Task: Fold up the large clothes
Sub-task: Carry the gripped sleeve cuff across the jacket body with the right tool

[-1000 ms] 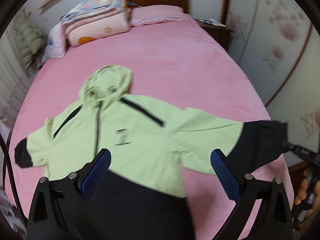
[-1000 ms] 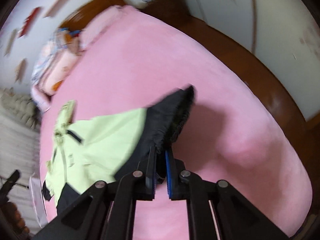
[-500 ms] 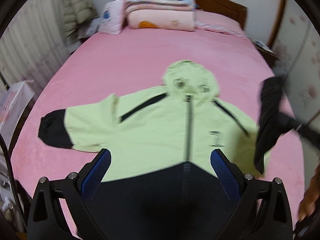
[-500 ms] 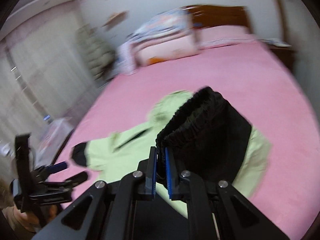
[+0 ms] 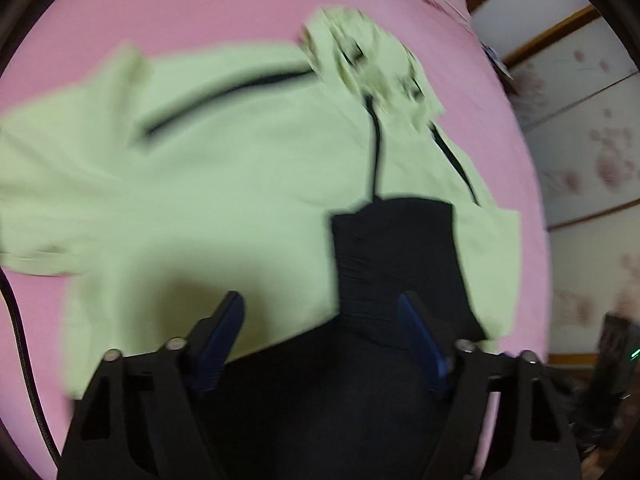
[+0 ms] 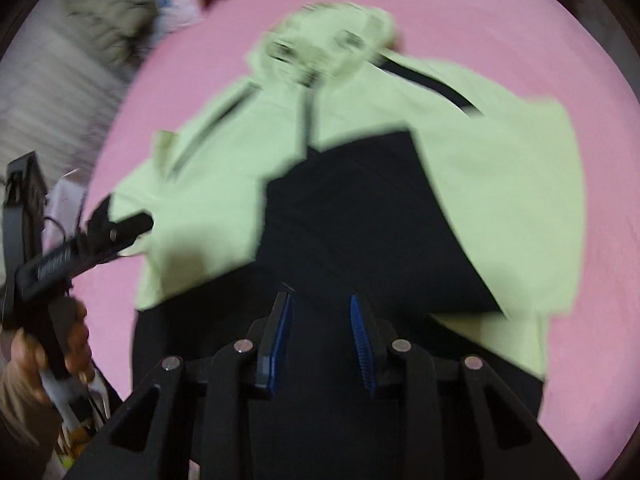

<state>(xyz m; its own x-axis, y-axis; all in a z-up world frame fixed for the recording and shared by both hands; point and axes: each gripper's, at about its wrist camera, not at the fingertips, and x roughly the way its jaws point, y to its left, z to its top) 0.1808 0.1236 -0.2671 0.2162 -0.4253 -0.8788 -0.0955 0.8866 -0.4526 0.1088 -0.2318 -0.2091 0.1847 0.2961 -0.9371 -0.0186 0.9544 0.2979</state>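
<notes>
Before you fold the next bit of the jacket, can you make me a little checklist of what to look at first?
1. Black-cuffed sleeve folded in across the chest of the jacket: ok.
2. Right gripper let go of that sleeve: ok, its jaws are opening with nothing pinched between the pads.
3. Left gripper free: ok, its jaws are closing but grip nothing yet.
4. Other sleeve folded in: not ok, in the left wrist view it spreads out sideways on the pink bed.
5. Hood lying flat at the top: cannot tell, too blurred.
6. Jacket fully on the bed: cannot tell, the hem is hidden behind the grippers.
</notes>
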